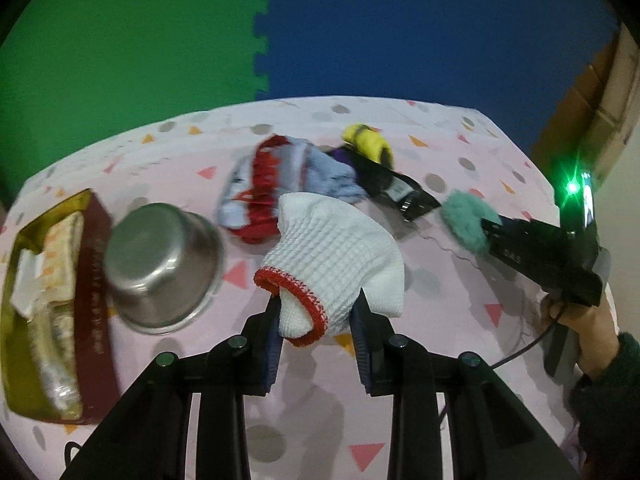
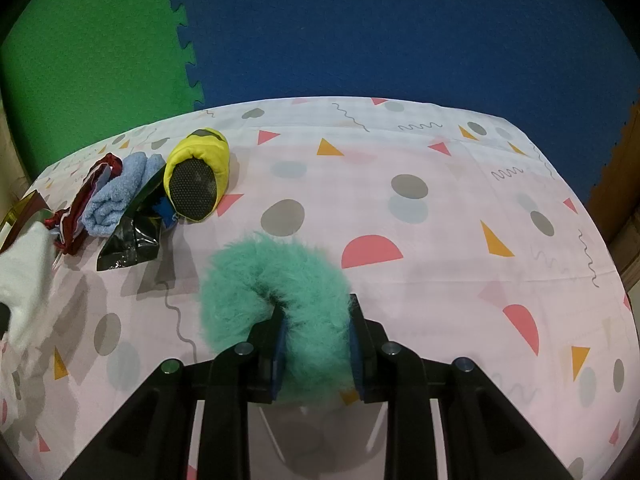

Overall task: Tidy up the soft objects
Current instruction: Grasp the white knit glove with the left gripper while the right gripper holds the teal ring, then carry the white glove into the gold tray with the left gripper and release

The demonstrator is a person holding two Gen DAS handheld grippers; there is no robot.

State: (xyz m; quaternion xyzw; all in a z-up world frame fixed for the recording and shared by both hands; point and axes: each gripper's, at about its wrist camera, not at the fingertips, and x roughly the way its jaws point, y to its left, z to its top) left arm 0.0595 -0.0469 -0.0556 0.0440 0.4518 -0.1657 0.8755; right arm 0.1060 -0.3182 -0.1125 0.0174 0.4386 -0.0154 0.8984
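Your left gripper (image 1: 316, 316) is clamped on the red-trimmed cuff of a white knitted glove (image 1: 340, 256), held above the pink patterned tablecloth (image 2: 440, 208) near the overturned steel bowl (image 1: 160, 264). Your right gripper (image 2: 318, 332) pinches a teal fluffy ring-shaped scrunchie (image 2: 256, 280) over the cloth. Gold lettering on the maroon box (image 1: 94, 320) is too blurred to read.

A staged tabletop set up indoors, probably in a home or a makeshift recording room. The table carries a pink tablecloth (image 2: 440, 216) printed with triangles, dots and squiggles. Behind it stand interlocking foam mats, one green (image 1: 120, 40) and one blue (image 1: 440, 24), joined by puzzle-tooth edges as a backdrop. Household articles lie about: a steel pot (image 1: 160, 268), a dark red box (image 1: 92, 312), a folded blue towel (image 2: 116, 200), a yellow slipper (image 2: 200, 176).
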